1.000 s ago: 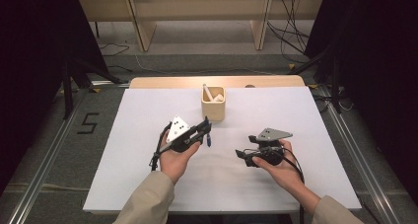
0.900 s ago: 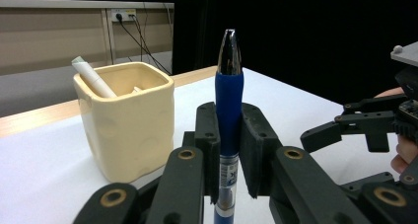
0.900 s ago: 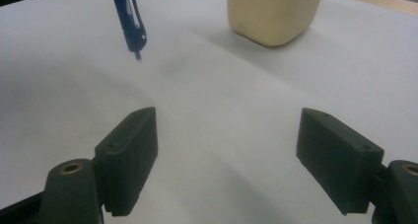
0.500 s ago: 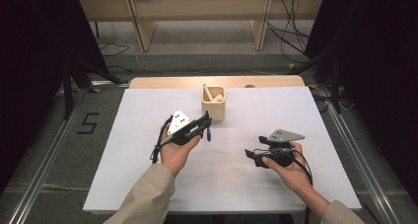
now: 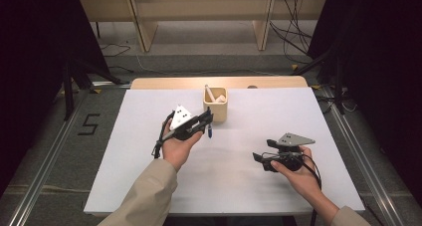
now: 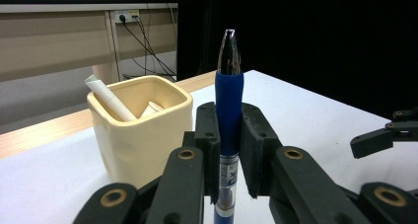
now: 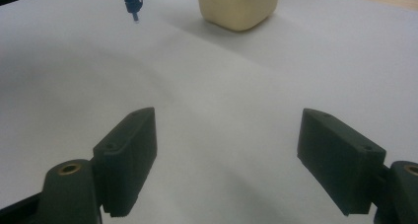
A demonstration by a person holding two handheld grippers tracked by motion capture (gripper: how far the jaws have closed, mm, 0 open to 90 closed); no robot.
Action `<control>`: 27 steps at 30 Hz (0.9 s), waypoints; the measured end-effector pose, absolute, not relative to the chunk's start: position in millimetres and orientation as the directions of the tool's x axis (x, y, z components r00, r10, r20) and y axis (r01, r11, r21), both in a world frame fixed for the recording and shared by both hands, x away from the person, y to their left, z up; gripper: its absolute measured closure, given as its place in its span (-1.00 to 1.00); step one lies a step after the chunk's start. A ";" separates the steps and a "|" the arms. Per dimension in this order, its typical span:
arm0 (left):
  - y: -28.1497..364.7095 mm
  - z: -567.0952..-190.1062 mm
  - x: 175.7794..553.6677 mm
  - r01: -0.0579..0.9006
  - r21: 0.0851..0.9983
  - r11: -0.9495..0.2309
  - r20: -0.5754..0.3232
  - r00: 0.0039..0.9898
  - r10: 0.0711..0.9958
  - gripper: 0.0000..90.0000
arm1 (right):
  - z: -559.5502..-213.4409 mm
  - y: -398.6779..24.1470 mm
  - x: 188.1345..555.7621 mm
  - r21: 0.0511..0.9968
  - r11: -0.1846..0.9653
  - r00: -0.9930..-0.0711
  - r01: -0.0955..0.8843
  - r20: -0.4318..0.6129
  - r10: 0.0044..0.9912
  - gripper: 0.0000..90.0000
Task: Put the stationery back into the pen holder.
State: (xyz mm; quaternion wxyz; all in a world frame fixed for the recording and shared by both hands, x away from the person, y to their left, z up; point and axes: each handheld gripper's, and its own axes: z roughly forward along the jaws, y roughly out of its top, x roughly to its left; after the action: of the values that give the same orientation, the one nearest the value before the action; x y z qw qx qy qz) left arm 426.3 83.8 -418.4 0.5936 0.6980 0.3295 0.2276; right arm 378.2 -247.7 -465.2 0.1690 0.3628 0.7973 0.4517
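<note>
Pen (image 6: 228,105) (blue) upright in left gripper (image 6: 229,150), apparently near cup (image 6: 143,130)

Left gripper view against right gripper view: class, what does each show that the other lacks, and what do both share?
Left gripper view alone: the left gripper shut on the blue pen, held upright, and rolled white paper inside the cream cup. Right gripper view alone: the right gripper with jaws wide apart, nothing between them. Shared: the cup, the pen and the white table.
</note>
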 end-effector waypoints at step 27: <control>79.8 -402.0 448.1 0.163 0.983 -0.085 -0.048 0.677 0.734 0.77 | -468.3 -258.2 370.1 0.845 0.316 -0.678 0.432 0.072 0.732 -0.48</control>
State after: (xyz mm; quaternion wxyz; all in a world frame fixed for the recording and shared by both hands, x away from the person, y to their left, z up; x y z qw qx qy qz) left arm 448.1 79.8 -402.0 0.5947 0.6964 0.3220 0.2403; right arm 370.1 -258.2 -468.3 0.1647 0.3662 0.7944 0.4557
